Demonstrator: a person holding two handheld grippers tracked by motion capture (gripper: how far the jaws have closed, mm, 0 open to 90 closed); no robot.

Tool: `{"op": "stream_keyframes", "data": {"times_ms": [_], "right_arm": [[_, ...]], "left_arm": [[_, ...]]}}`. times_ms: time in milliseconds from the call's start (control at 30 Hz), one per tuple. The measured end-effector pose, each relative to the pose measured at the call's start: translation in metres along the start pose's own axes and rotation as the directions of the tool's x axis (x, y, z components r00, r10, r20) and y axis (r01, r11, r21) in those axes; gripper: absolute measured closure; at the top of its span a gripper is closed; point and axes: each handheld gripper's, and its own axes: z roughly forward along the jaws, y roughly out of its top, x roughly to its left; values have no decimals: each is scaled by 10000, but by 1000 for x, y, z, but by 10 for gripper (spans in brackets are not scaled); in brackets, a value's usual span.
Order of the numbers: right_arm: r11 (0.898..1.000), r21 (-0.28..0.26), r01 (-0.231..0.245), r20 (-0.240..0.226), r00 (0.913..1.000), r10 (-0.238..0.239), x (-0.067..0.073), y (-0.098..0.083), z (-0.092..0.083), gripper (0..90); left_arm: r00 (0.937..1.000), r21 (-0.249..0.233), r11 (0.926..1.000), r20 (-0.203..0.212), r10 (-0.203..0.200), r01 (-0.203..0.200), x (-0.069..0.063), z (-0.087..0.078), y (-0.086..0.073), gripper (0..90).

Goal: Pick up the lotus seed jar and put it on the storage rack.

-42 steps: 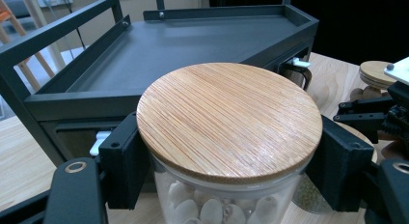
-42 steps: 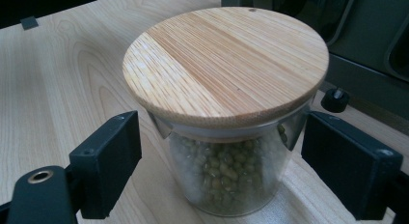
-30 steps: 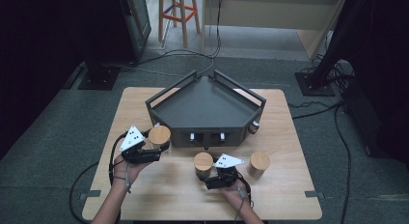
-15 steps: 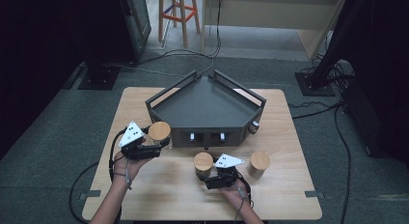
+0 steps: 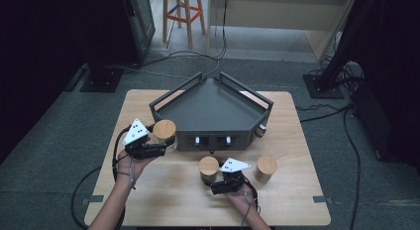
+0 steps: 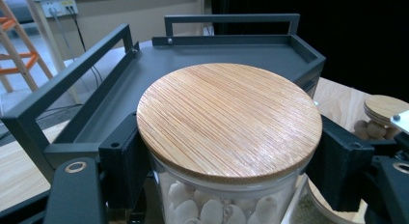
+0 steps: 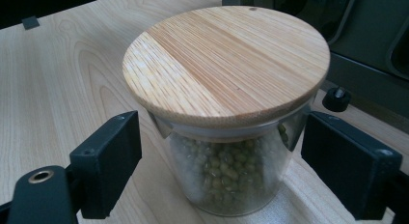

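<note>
My left gripper point(image 5: 159, 143) is shut on a glass jar of white beans point(image 5: 164, 131) with a bamboo lid. It holds the jar beside the front left corner of the dark grey railed tray point(image 5: 213, 108). In the left gripper view both jaws press the jar point(image 6: 226, 132) just under its lid, and the tray point(image 6: 217, 52) lies right behind it. My right gripper point(image 5: 212, 179) is open, with a jaw on each side of a jar of green beans point(image 5: 208, 166). That jar point(image 7: 226, 84) stands on the wooden table with a gap to each jaw.
A third lidded jar point(image 5: 266, 166) stands on the table to the right of my right gripper. The table's front edge point(image 5: 208, 224) is close behind both hands. A stool point(image 5: 181, 12), cables and black stands are on the floor beyond the table.
My left gripper has carried its jar a little farther up the view, closer to the tray's corner. The right gripper and the green bean jar have stayed where they were.
</note>
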Motion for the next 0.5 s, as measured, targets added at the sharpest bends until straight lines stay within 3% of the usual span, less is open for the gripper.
{"op": "stream_keyframes", "data": {"times_ms": [500], "right_arm": [[10000,-3,1,-34,10000,-1,-1,0,0,139]], "left_arm": [[10000,-104,9999,85,37,-37,4,9,12,252]]}}
